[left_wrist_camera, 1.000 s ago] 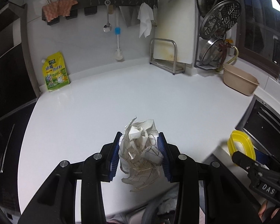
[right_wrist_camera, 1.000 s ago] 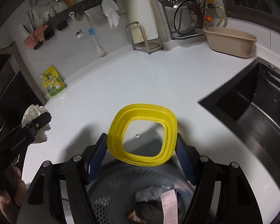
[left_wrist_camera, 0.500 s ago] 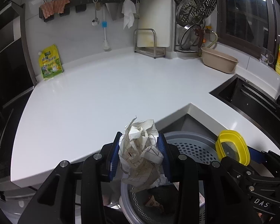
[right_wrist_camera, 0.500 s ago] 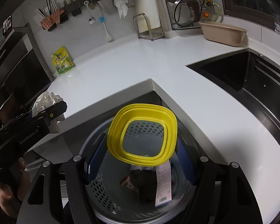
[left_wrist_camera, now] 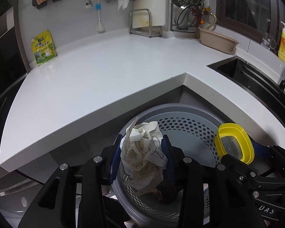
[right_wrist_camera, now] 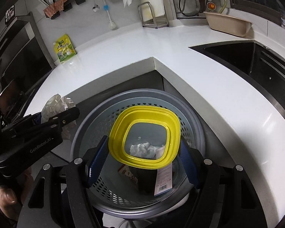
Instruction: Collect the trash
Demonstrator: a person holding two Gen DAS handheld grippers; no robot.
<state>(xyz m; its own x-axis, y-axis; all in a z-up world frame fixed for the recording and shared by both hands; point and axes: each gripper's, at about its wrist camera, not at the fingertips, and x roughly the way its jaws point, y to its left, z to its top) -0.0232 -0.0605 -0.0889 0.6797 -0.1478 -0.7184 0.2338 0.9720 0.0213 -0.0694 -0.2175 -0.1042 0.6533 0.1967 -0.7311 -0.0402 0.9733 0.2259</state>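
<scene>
Left gripper (left_wrist_camera: 142, 157) pinches crumpled paper (left_wrist_camera: 142, 155) over the bin rim (left_wrist_camera: 161, 108); right gripper (right_wrist_camera: 142, 158) clamps yellow lid (right_wrist_camera: 144, 138) above its mouth.

The left claw (left_wrist_camera: 142, 158) was clamped on a wad of crumpled paper (left_wrist_camera: 143, 156), its blue pads (left_wrist_camera: 115, 158) pressed into both sides of the wad. The right claw (right_wrist_camera: 142, 161) gripped a yellow lid (right_wrist_camera: 145, 136) between its blue pads (right_wrist_camera: 96, 158) — the lid tilted, edges caught on either side. Both claws pointed forward and down, side by side, off the inner corner of the bench. In the right wrist view the left claw showed at the left edge, a bare hand (right_wrist_camera: 7, 199) wrapped around its handle — only partly visible.
</scene>
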